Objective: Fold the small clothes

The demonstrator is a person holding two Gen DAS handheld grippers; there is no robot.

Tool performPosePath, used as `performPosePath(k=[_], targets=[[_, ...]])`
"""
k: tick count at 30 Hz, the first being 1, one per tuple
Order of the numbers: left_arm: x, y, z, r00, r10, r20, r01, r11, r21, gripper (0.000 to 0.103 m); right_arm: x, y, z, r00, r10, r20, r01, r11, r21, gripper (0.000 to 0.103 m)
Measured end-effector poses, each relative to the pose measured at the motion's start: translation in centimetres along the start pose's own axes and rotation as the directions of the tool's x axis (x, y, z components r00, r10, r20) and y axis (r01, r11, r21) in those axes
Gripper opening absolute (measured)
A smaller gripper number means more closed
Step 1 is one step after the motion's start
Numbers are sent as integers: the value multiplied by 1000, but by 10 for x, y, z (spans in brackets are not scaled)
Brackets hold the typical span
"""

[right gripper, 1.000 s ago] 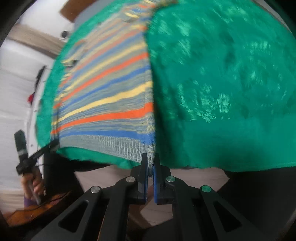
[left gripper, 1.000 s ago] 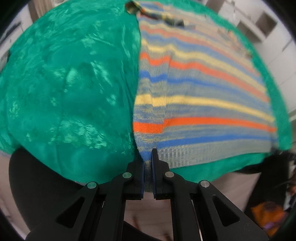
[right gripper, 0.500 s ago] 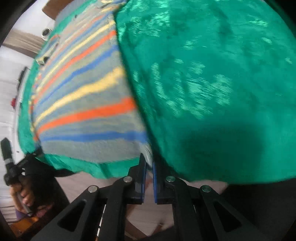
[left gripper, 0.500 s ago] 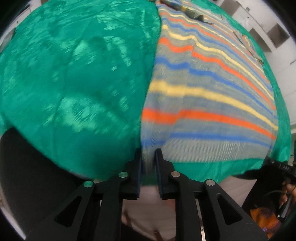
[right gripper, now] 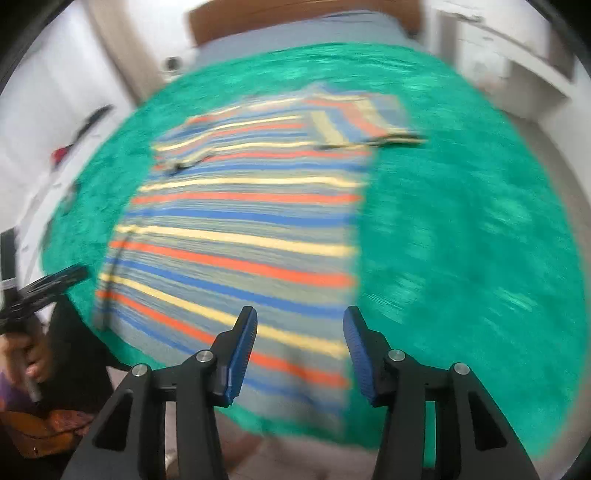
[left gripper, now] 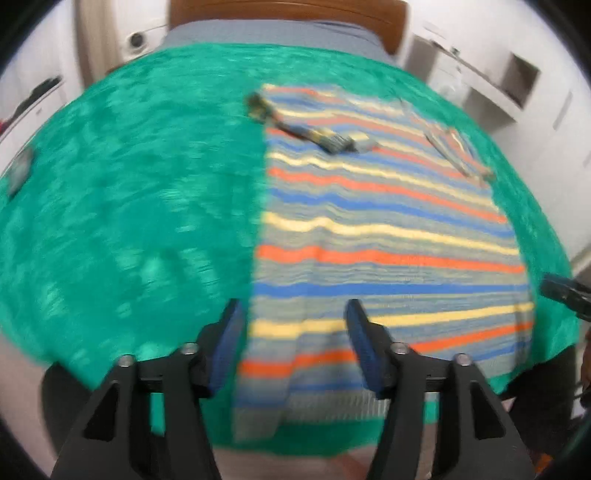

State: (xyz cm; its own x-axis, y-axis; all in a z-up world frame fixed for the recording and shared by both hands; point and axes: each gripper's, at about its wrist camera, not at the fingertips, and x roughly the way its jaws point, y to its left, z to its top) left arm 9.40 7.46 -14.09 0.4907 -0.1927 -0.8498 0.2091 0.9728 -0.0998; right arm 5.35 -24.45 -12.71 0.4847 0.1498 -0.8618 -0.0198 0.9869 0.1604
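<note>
both my grippers point steeply down over the near edge of the bed, and both are blurred. my left gripper (left gripper: 293, 341) has its fingers (left gripper: 226, 341) spreading apart; the near left corner of the striped sweater (left gripper: 369, 236) shows in the gap between them, but the blue pads do not press on it. my right gripper (right gripper: 300, 352) is likewise opening, its fingers (right gripper: 243, 350) standing clear over the garment's near right corner, nothing clamped. the sweater lies flat on the green blanket (left gripper: 129, 192), its orange, yellow and blue stripes running across; its left edge is a straight line, and a sleeve (right gripper: 354, 118) lies folded over the body at the far end. in the left view a dark-edged neckline (left gripper: 317, 136) shows near the top. the blanket covers a bed with a brown headboard (left gripper: 288, 14) beyond it. from the right camera i see my other hand (right gripper: 27, 354) wrapped around its handle at the lower left. no writing or label is readable, and no container is in view.
</note>
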Motion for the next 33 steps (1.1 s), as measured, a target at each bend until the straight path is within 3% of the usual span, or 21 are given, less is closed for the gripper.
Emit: performPosePath(k=[3,7,10,12,14,15,17,19,23,25,27,29,33], targets=[[31,0,-24,987,137,-90,-129,988,84,71,46,-1,-10,992,20,-123,-23,1000,-18,48],[9,18,-37,989,127,-78,-124,991,43,73,36,-18,-28,972,-39,-231,30,999,-44,46],[-15,31,-22,992,121,42,-120,992,-29,84,1,-16,6,981,-121,-150,99,984,-149,50],[-23,39,-10,977,171,130,-163,984,-74,86,-9,-16,48,988,-143,-55,129,971,-203,73],[-23,46,-3,956,228,184,-205,970,-134,86,-3,-8,93,988,-146,45,153,956,-249,83],[-21,50,-2,946,259,196,-230,960,-159,86,13,-4,122,985,-149,85,167,946,-279,83],[-12,58,-5,931,309,192,-274,943,-189,86,47,0,161,982,-160,97,183,930,-318,83],[-2,63,-12,928,333,166,-302,935,-186,86,90,2,191,977,-187,103,211,909,-358,83],[12,70,-12,940,328,99,-302,930,-211,86,152,-15,205,967,-250,49,251,905,-344,81],[20,70,-12,939,336,74,-316,927,-202,86,164,-37,203,972,-234,14,228,932,-280,72],[25,67,-14,940,338,56,-322,927,-192,86,161,-57,202,983,-183,-4,179,968,-175,30],[27,65,-14,938,343,49,-329,926,-185,86,151,-67,204,979,-203,4,201,971,-131,5],[25,67,-14,939,340,45,-326,925,-196,86,109,-90,207,977,-198,76,203,977,-65,5]])
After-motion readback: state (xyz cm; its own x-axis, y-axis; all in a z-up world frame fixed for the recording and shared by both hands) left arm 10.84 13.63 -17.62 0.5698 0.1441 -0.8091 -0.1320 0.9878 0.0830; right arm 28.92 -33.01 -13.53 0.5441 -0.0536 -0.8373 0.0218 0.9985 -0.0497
